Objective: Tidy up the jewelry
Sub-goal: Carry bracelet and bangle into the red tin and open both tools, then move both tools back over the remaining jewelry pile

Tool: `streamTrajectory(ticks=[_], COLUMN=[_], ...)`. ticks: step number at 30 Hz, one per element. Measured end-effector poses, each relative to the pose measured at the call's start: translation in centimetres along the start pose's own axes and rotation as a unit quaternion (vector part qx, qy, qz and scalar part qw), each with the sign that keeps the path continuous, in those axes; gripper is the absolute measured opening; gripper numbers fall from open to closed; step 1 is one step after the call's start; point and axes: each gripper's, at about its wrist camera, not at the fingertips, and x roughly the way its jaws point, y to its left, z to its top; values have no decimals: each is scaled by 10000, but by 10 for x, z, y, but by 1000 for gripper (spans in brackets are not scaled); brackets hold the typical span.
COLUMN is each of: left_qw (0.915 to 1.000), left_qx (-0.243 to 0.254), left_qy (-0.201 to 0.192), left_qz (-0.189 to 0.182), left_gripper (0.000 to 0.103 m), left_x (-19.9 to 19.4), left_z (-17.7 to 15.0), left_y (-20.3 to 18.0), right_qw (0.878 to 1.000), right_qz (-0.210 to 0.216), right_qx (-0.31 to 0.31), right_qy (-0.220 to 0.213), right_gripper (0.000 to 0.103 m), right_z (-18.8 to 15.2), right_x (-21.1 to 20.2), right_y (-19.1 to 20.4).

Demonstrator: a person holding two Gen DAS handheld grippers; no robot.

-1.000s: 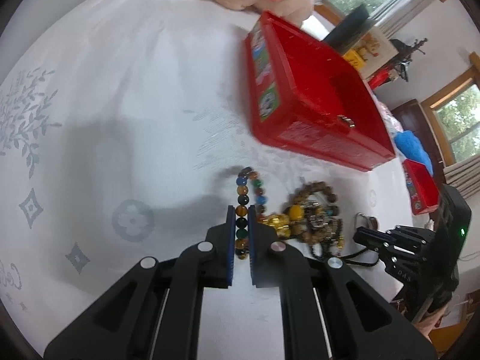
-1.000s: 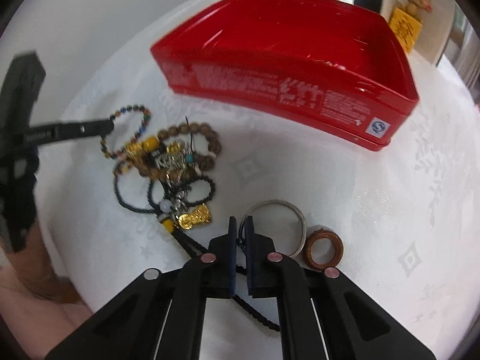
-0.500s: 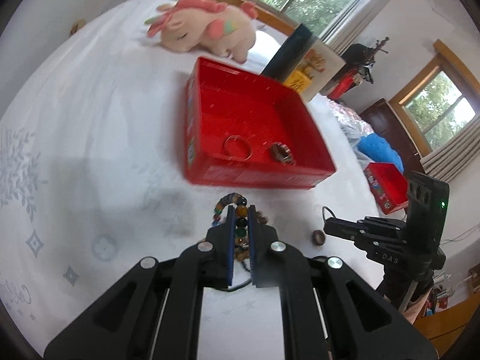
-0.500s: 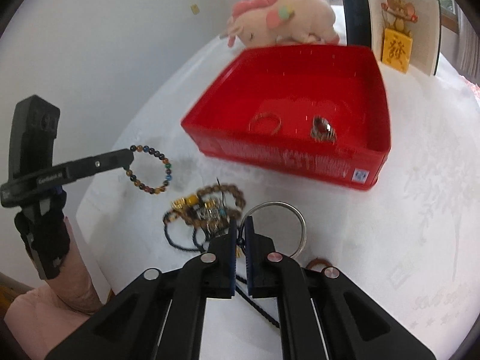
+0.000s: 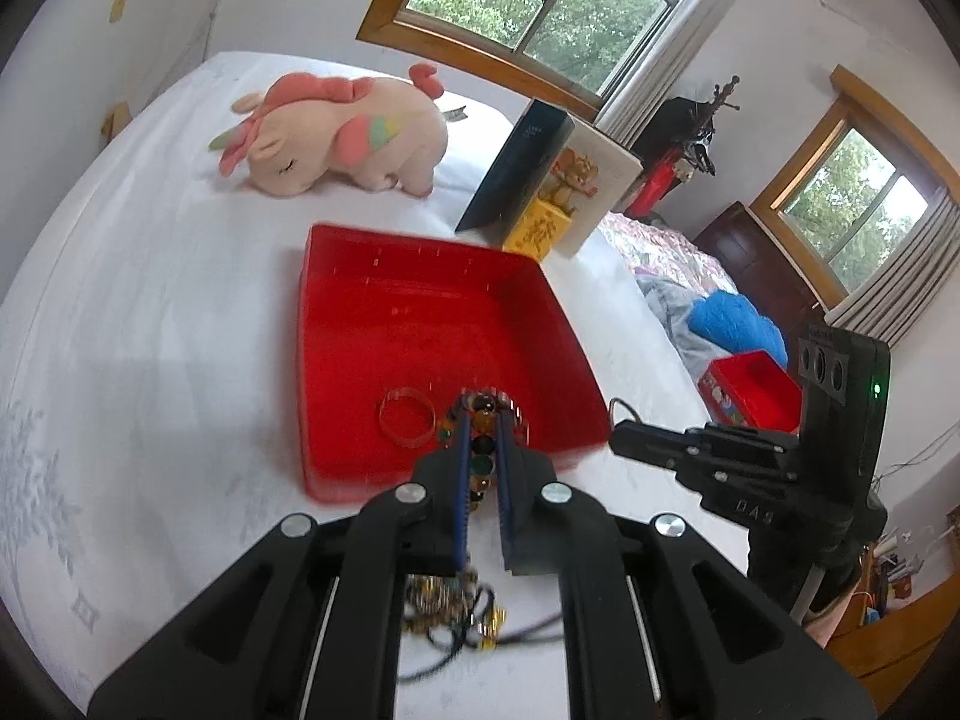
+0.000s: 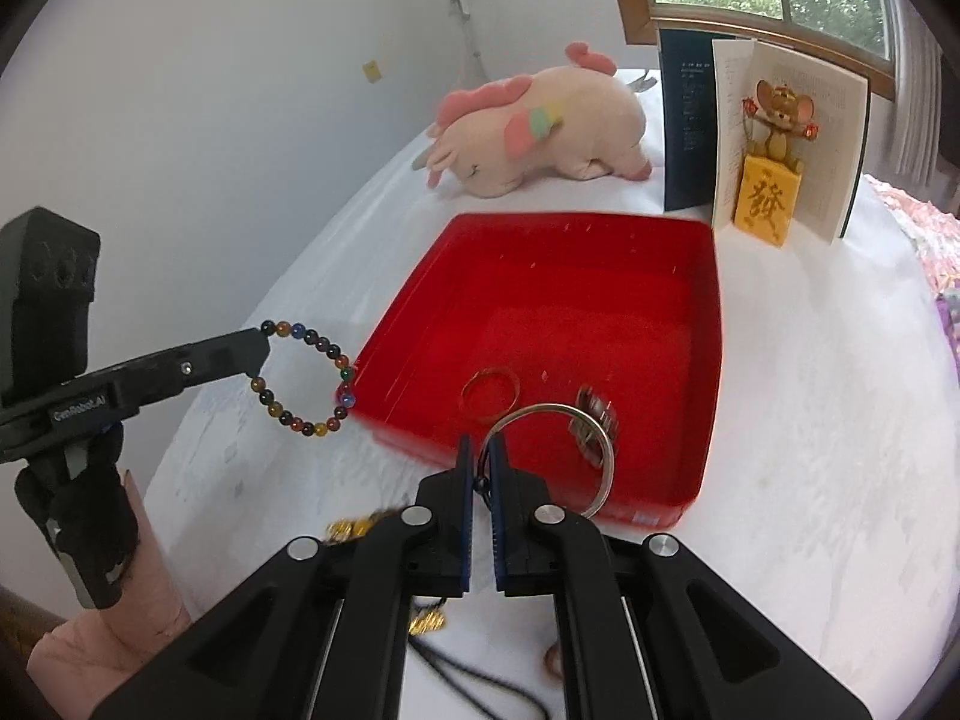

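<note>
- Partly hidden behind the left gripper (image 5: 480, 462), the beaded bracelet (image 6: 306, 381) shows only as a few dark and amber beads between the closed blue pads in the left wrist view; the right wrist view shows its whole loop hanging from that gripper's tip, just outside the near left corner of the red tray (image 6: 711, 360).
- The right gripper (image 6: 479, 471) is pinched on the edge of a large silver bangle (image 6: 606, 456), held up in front of the tray's near wall; the bangle's lower arc is cut off behind the gripper body.
- One heap of remaining jewelry (image 5: 450, 606) lies on the white tablecloth (image 5: 150, 360) under the grippers, blurred and mostly covered; gold charms and black cord can be made out, but the separate pieces cannot be counted.
- A small brown ring (image 6: 552, 663) peeks out beside the right gripper's arm, mostly hidden.
- Two pieces lie inside the tray: one thin gold bangle (image 6: 489, 393) and one dark metallic ring-like piece (image 6: 594, 414), partly crossed by the silver bangle and hard to identify.
- Behind the tray sit one pink plush unicorn (image 5: 336, 138) and one open book (image 6: 774, 138) with a cartoon-mouse figure on a yellow block.
- A second, smaller red box (image 5: 750, 393) is partly blocked by the right gripper in the left wrist view.
</note>
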Motion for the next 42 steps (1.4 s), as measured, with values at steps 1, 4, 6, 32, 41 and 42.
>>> streamTrajectory(ticks=[1,4,6,32,41,42], left_qw=[10000,9998,9993,9953,9954,9952], left_qx=[-37,-104,-131,33,315,342], left_qy=[38,179,313,840,610,597], left_qz=[-4,39,141,483,675,691], left_gripper=[6,6,6,34,36,36], left_x=[8,31,51,121,65,59], left_z=[7,18,25,34,-5,-12], left_y=[2,7,12,33,27,28], right_qw=[10000,9998,9994,9970,9991,9991], right_qz=[-77,-122,-143,-295,-161,-163], right_qx=[12,103,180,463,332,319], right_qy=[17,119,241,546,224,209], right_gripper=[5,5,5,12,12,12], right_z=[6,16,21,36,3,0], right_x=[6,25,42,100,49,46], right_y=[-3,-13,-22,-52,-40,-38])
